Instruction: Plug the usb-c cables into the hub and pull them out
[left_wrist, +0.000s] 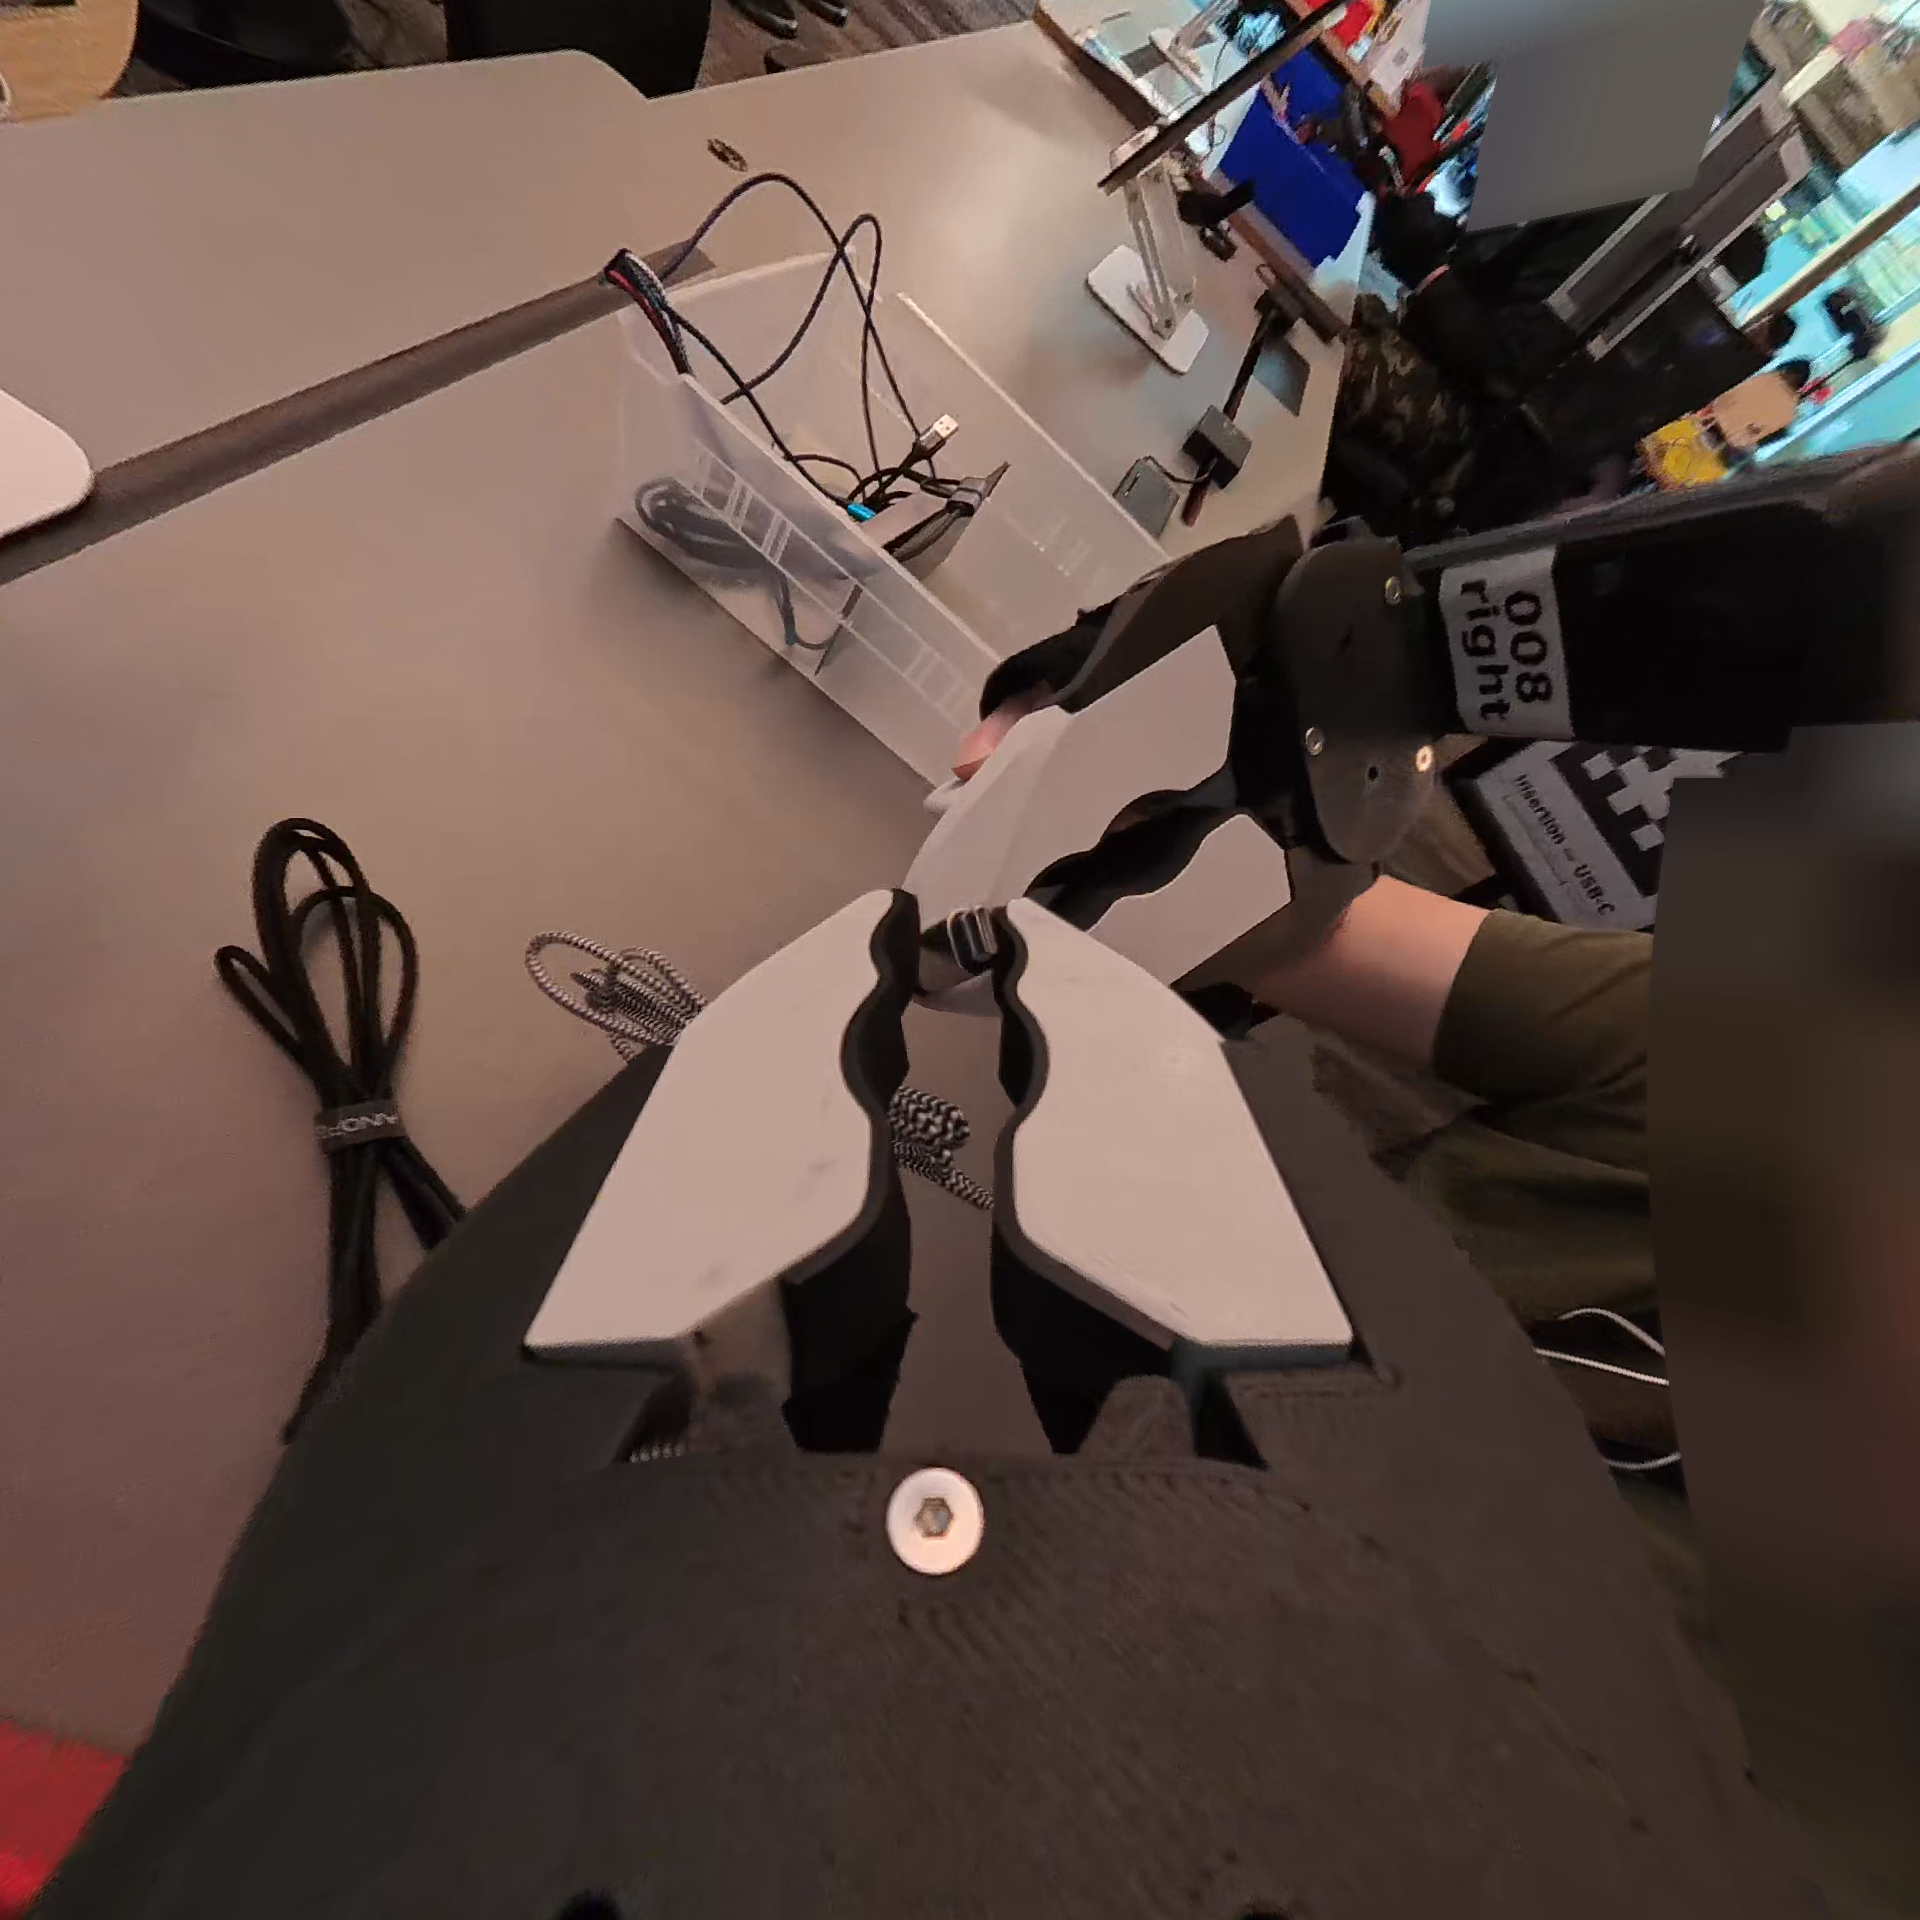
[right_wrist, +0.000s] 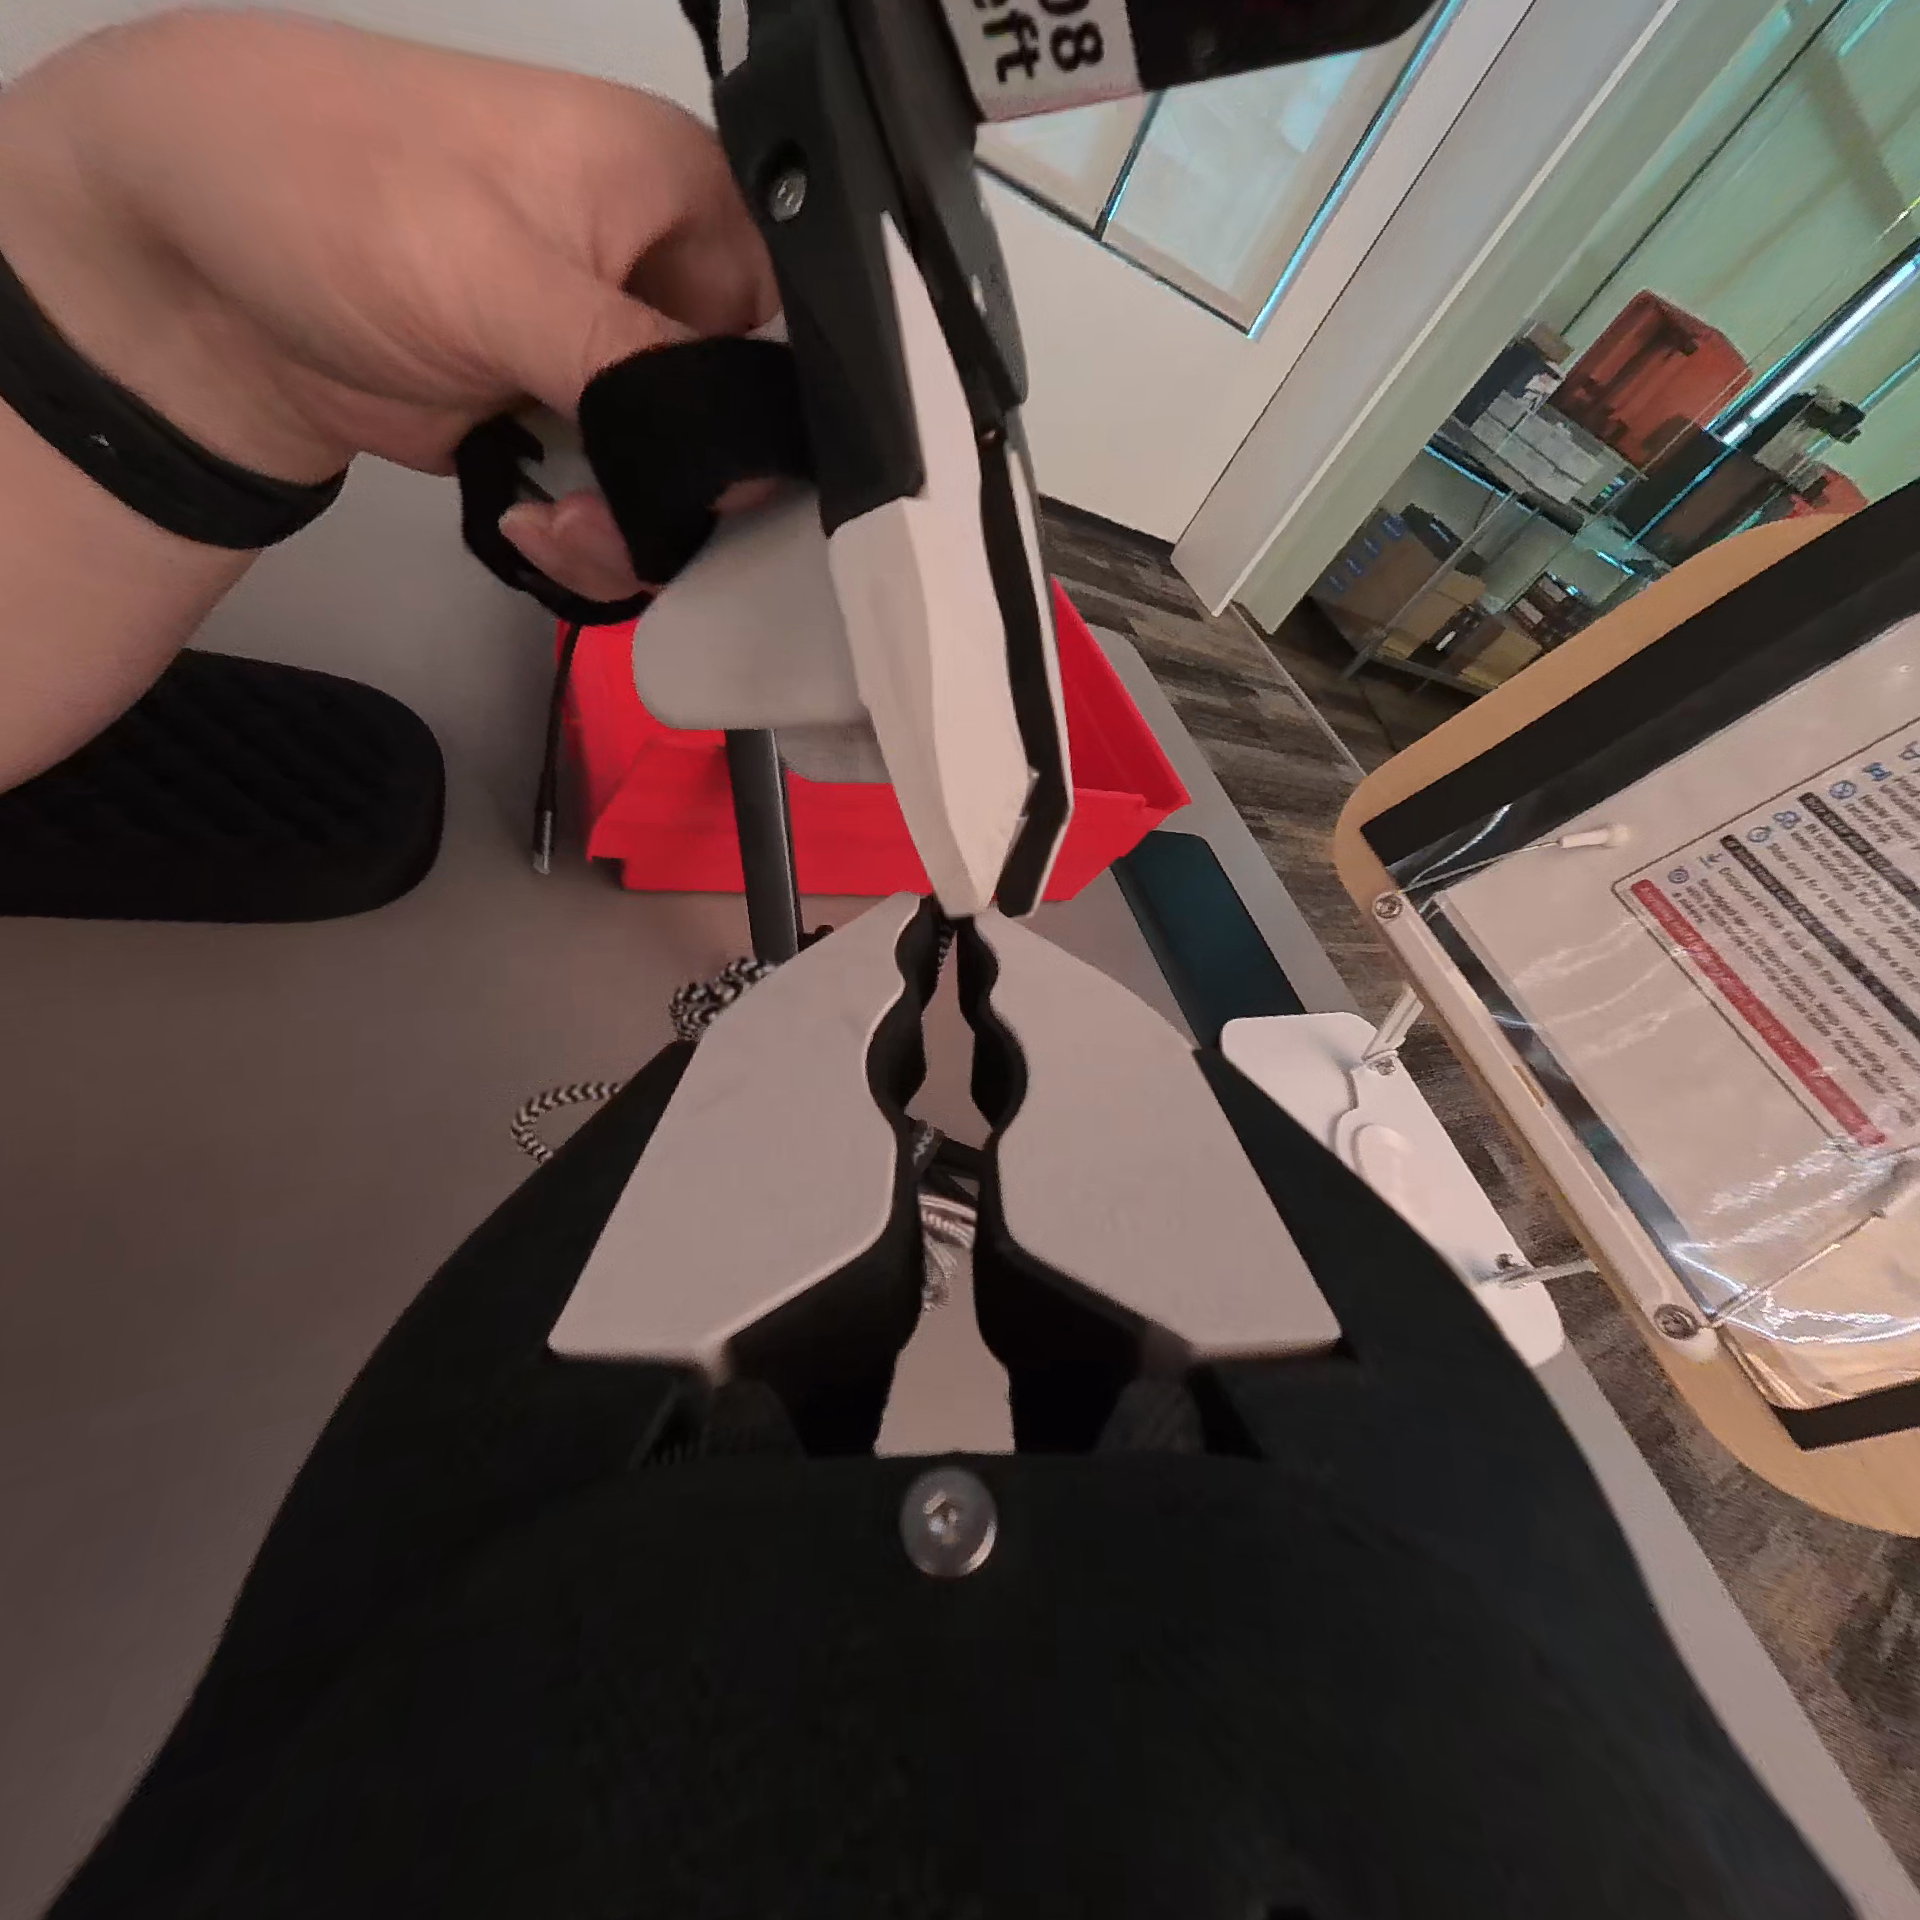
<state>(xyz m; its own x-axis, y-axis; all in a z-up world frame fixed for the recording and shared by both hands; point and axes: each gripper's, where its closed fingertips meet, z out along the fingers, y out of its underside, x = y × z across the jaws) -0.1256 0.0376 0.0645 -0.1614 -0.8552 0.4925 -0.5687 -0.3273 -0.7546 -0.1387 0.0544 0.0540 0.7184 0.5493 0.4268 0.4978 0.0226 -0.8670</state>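
Note:
In the left wrist view my left gripper (left_wrist: 961, 928) is shut on a silver USB-C plug (left_wrist: 974, 928) held between its tips above the grey table (left_wrist: 468, 675). Its black-and-white braided cable (left_wrist: 613, 987) lies loosely below. My right gripper (left_wrist: 987, 883) comes in from the right, tip to tip with the left. In the right wrist view my right gripper (right_wrist: 951, 930) is closed on the braided cable (right_wrist: 940, 940) just behind the plug. The left gripper (right_wrist: 987, 899) comes down from above to meet it. I cannot make out a hub near the grippers.
A coiled black cable (left_wrist: 332, 997) lies left of the braided one. A clear plastic box (left_wrist: 831, 499) with several cables stands behind. Small grey and black boxes (left_wrist: 1148, 494) sit farther back. A red bin (right_wrist: 862, 821) and a white stand base (right_wrist: 1382, 1143) are near the table edge. My two grippers' fingertips are within a few centimetres of each other.

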